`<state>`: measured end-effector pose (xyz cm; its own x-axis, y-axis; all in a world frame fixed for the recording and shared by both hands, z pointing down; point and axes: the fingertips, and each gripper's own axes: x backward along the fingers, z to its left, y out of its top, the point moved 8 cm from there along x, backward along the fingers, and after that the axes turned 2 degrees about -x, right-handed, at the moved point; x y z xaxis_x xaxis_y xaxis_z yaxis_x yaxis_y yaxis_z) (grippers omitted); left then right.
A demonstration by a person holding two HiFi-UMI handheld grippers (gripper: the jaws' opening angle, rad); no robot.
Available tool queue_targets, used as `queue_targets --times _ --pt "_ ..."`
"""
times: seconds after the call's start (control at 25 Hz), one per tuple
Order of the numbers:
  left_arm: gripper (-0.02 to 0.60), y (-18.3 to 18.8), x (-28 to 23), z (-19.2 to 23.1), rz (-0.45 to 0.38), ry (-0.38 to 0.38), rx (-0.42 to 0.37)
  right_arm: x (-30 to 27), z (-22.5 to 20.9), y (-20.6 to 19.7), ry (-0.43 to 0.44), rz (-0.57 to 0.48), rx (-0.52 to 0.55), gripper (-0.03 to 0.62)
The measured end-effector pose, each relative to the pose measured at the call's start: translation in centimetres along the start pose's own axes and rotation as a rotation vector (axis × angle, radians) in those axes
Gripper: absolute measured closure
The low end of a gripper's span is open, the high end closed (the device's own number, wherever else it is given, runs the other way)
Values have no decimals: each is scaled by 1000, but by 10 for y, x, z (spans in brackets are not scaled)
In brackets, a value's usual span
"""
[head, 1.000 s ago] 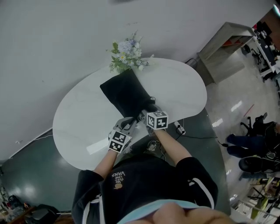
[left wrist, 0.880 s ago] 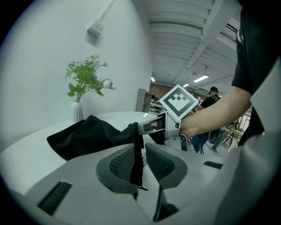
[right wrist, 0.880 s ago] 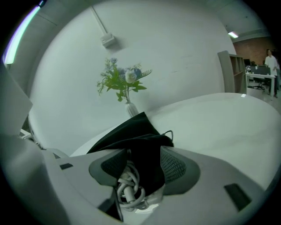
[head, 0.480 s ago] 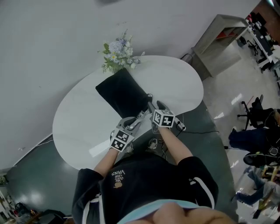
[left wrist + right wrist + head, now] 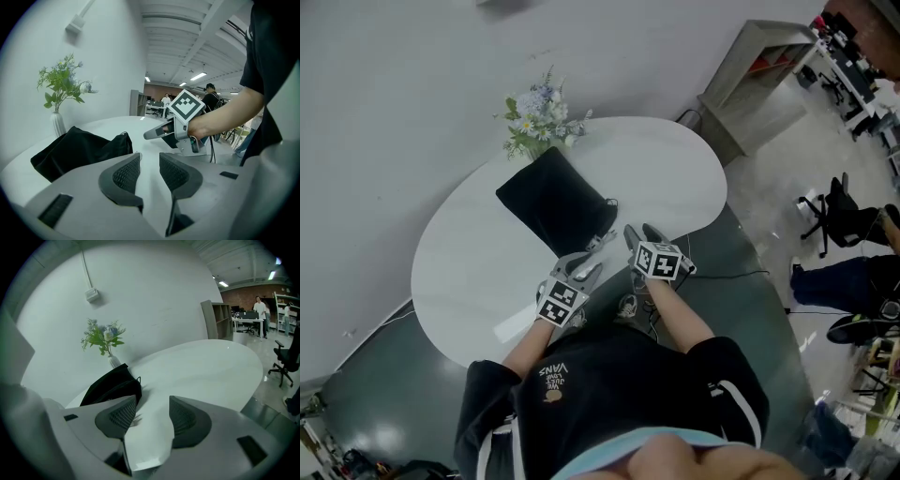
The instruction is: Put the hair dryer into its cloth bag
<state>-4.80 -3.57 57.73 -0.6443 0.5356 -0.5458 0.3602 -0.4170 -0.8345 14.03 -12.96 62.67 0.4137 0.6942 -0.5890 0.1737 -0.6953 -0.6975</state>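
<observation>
The black cloth bag (image 5: 555,200) lies bulging on the white table (image 5: 478,248), its drawstring mouth towards me. It also shows as the dark bag (image 5: 79,150) and the bag (image 5: 112,383). No hair dryer is in sight. My left gripper (image 5: 584,269) sits just short of the bag's mouth; its jaws have just been opening and nothing is between the left gripper's (image 5: 149,160) pads. My right gripper (image 5: 643,234) hovers to the right of the mouth, apart from the bag. The right gripper (image 5: 152,404) is open and empty.
A vase of flowers (image 5: 536,117) stands at the table's far edge behind the bag. A grey shelf unit (image 5: 750,75) is on the floor at the right. A cable plug (image 5: 684,269) lies by the table's near edge. Office chairs and people are farther off.
Both grippers have drawn back from the bag's mouth towards me, the right one also going rightwards. The left jaws went from shut at the mouth to open.
</observation>
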Motion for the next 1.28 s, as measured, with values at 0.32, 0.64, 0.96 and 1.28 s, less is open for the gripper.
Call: queue_targets --times 0.32,0.64,0.96,1.28 --pt "459 6 13 -1 -66 62 -12 44 3 -21 -12 -35 -18 376" --pt "489 3 38 4 -129 105 -16 85 32 -28 7 -115 21 394" --pt "549 -3 71 5 -203 135 -31 118 68 -38 23 -195 75 519" --pt "561 -18 105 5 -221 122 -25 138 101 -51 54 -234 55 533"
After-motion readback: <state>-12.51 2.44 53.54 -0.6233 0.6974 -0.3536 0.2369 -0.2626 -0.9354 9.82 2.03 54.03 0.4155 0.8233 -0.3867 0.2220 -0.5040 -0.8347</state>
